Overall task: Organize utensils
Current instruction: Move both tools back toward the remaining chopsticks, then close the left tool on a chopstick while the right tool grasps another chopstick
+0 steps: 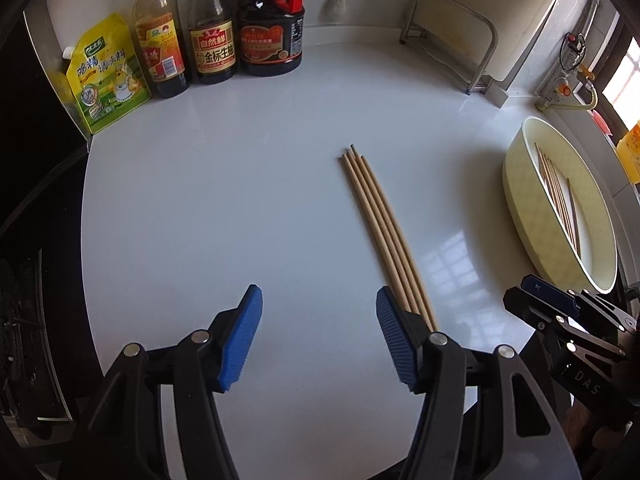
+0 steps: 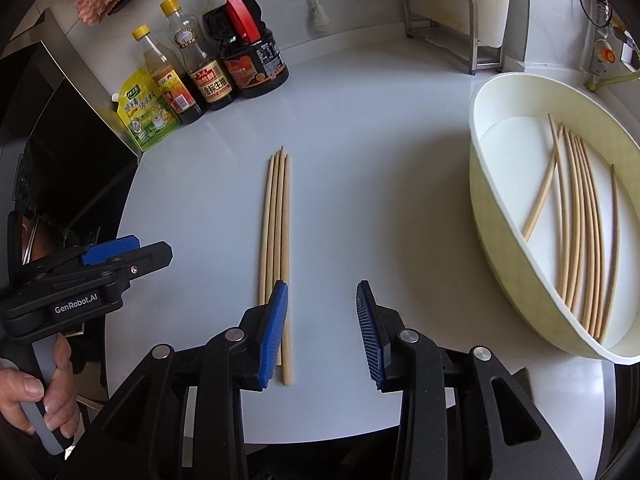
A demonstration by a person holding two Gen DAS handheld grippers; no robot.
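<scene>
On the white countertop (image 1: 240, 184) ahead of your left gripper (image 1: 319, 336), four bamboo chopsticks (image 1: 380, 224) lie side by side in a neat bundle, tips pointing away toward the back wall. Your left gripper has its blue pads (image 1: 242, 336) spread wide with nothing between them; the near ends of the chopsticks pass behind the right-hand pad. Off to the right sits a pale yellow oval basin (image 1: 520, 204) with more chopsticks lying inside it, and your right gripper (image 1: 552, 304) shows just below the basin, at the frame's edge. Along the back stand a yellow seasoning pouch (image 1: 106, 76) and three sauce bottles (image 1: 212, 28), with a metal rack (image 1: 452, 36) further right.

From your right wrist, the same four chopsticks (image 2: 276, 232) run straight away from you, their near ends just beside and partly hidden by the left-hand pad. Your right gripper (image 2: 322, 332) is parted wide and holds nothing; the bundle lies outside the gap, to its left. The basin (image 2: 492, 188) sits to the right, well apart from the bundle, and holds a loose scatter of chopsticks (image 2: 580, 224), one of them lying crossed over the others. Your left gripper (image 2: 120, 256) shows at the left edge, with your left hand (image 2: 36, 388) wrapped round its grey handle. The pouch (image 2: 146, 116) and bottles (image 2: 208, 60) stand at the back left.
</scene>
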